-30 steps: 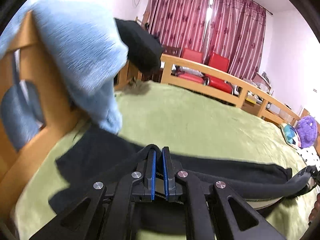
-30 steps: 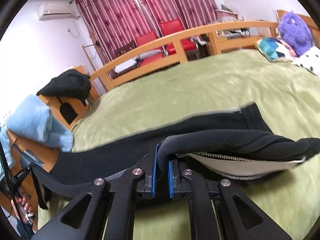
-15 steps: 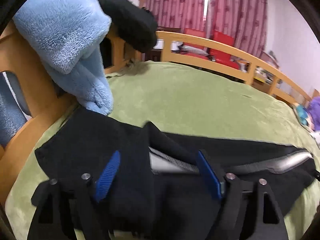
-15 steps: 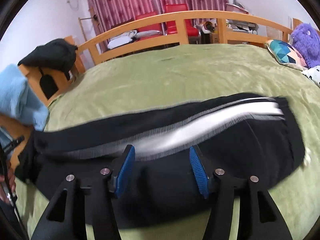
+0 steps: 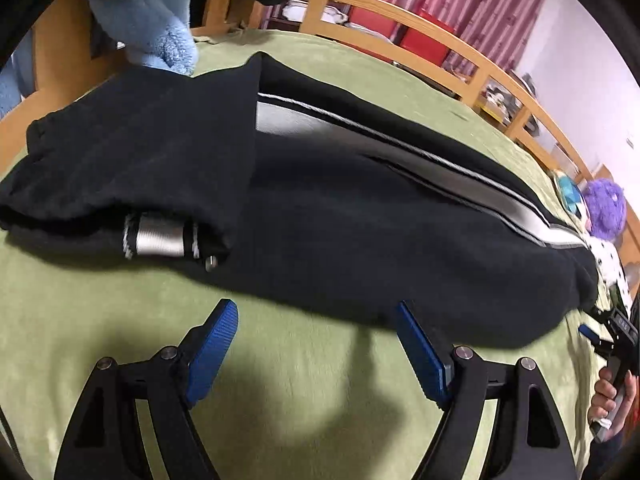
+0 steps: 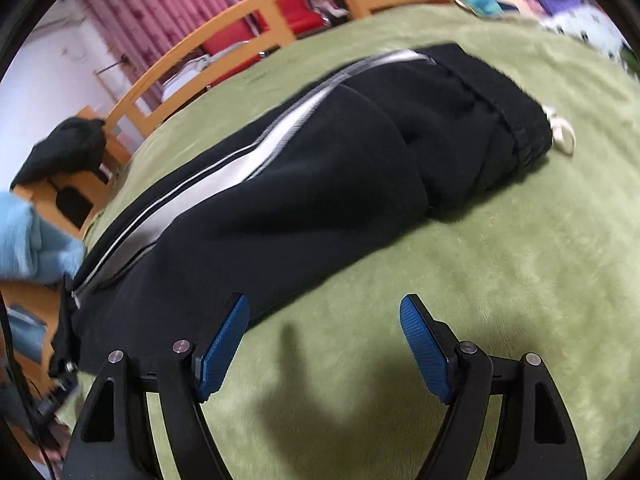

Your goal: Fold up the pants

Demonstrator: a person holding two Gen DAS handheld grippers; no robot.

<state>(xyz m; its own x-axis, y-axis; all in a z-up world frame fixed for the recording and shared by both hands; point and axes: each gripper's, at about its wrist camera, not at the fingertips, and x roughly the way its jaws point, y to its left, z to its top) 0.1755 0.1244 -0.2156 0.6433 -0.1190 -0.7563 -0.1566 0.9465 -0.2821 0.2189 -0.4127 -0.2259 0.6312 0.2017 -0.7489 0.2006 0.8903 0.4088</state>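
Black pants (image 5: 320, 216) with a grey-white side stripe lie lengthwise on the green bed cover (image 5: 120, 344), one leg laid over the other. They also show in the right wrist view (image 6: 320, 184), waistband at the right with a white drawstring end. My left gripper (image 5: 316, 324) is open and empty just short of the pants' near edge, by the leg cuffs. My right gripper (image 6: 324, 316) is open and empty, its left fingertip near the near edge. The right gripper also shows at the left wrist view's right edge (image 5: 600, 336).
A light-blue fleece (image 5: 148, 12) and a dark garment (image 6: 64, 152) hang on the wooden bed frame by the cuffs. A wooden rail (image 5: 440, 40) runs along the far side. A purple plush toy (image 5: 604, 208) and cushions lie beyond the waistband.
Both grippers were shut on the pants one second ago; they opened, let the fabric drop flat, and have drawn back off it toward me.
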